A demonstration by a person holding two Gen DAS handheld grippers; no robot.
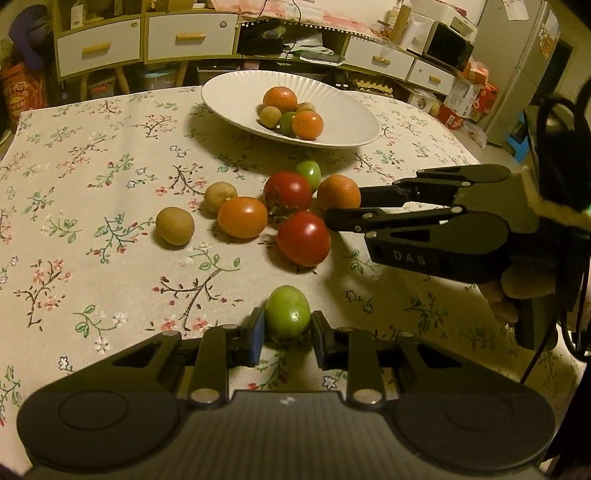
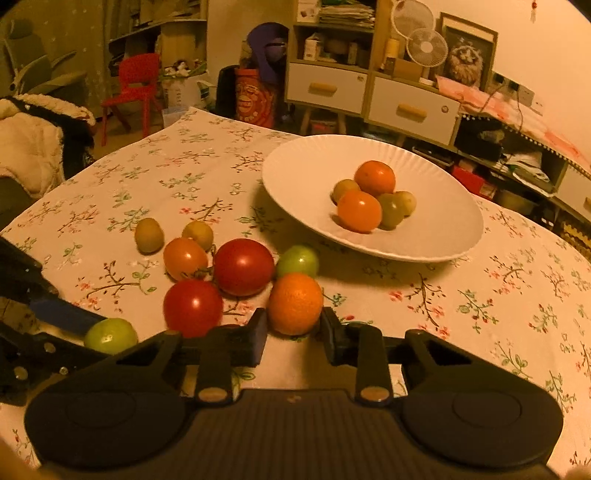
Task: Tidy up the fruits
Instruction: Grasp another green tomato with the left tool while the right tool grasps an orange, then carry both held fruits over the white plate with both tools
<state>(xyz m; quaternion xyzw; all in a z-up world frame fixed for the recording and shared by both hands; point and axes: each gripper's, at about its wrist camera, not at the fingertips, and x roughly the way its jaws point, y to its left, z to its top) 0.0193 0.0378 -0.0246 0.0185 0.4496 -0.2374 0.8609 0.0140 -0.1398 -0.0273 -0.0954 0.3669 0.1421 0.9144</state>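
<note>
A white plate (image 1: 229,96) at the far side of the table holds several small fruits; it also shows in the right wrist view (image 2: 303,173). Loose fruits lie in front of it. My left gripper (image 1: 288,334) is open around a green fruit (image 1: 288,312) on the cloth, pads close to its sides. My right gripper (image 2: 293,334) is open around an orange (image 2: 295,301), fingers beside it. Two red tomatoes (image 2: 242,266) (image 2: 192,306), an orange tomato (image 2: 184,257), a green fruit (image 2: 298,260) and two brown fruits (image 2: 149,234) lie nearby.
The table has a floral cloth (image 1: 92,192). My right gripper shows in the left wrist view (image 1: 343,206) at the right, next to the orange (image 1: 338,192). Drawers (image 1: 190,35) and shelves stand behind the table. A red chair (image 2: 135,85) stands far left.
</note>
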